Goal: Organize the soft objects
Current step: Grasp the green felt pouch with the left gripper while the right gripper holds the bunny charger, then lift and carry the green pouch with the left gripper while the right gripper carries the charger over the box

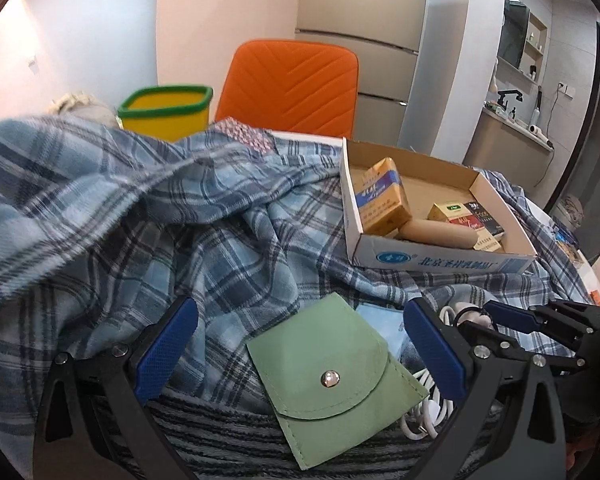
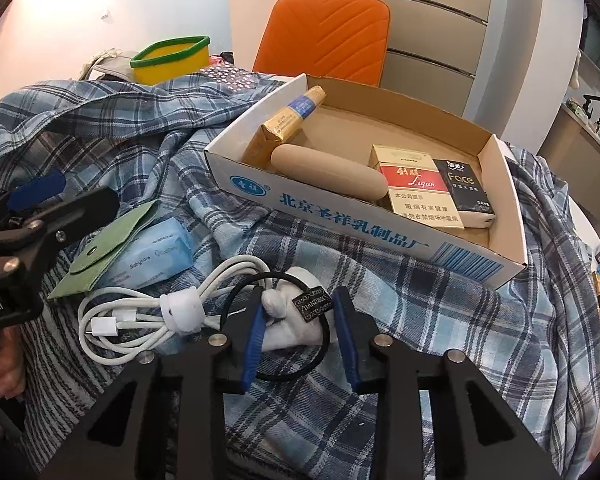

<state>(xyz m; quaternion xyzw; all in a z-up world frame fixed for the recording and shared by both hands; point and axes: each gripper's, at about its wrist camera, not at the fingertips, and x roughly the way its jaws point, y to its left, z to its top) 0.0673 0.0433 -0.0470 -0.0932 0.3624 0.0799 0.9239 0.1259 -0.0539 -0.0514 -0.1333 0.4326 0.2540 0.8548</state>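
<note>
Right gripper (image 2: 300,332), jaws spread, straddles the white plush hair tie (image 2: 288,320) at lower centre on the plaid blanket (image 2: 420,320); close squarely on the plush, clear of the charging cable (image 2: 140,320); left gripper (image 1: 300,344) spread over the green pouch (image 1: 332,380).
</note>
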